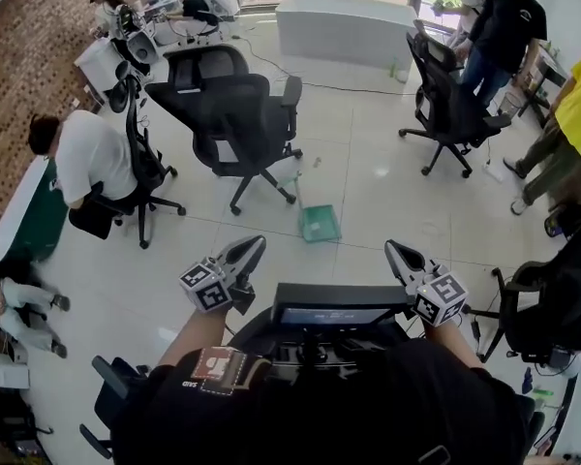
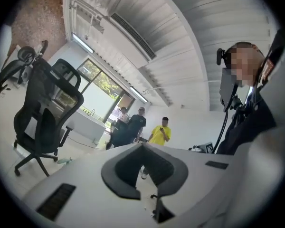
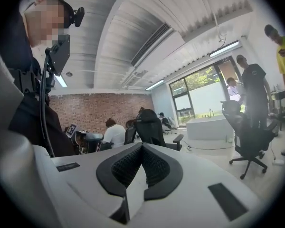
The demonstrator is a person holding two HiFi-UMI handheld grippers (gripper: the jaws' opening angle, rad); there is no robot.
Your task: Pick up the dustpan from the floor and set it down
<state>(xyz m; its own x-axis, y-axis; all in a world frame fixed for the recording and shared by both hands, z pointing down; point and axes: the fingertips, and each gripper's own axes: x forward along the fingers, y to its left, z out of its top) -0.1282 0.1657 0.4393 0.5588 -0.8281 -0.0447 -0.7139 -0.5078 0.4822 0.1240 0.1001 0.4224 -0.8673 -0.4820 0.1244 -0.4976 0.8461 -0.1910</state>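
No readable txt/nos. anywhere; print on sleeve patch (image 1: 219, 367) too small to make out.

Office — swivel chairs (image 1: 234, 114), desks (image 1: 19, 206).

The person in yellow (image 1: 573, 105) got chopped off by the head view's right edge. The dustpan (image 1: 320, 224) was tiny there, and its handle was too small to make out.

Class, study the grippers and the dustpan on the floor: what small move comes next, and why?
Probably step closer and lower the right gripper toward the green dustpan, opening its jaws: it and the left gripper are shut, empty and short of it.
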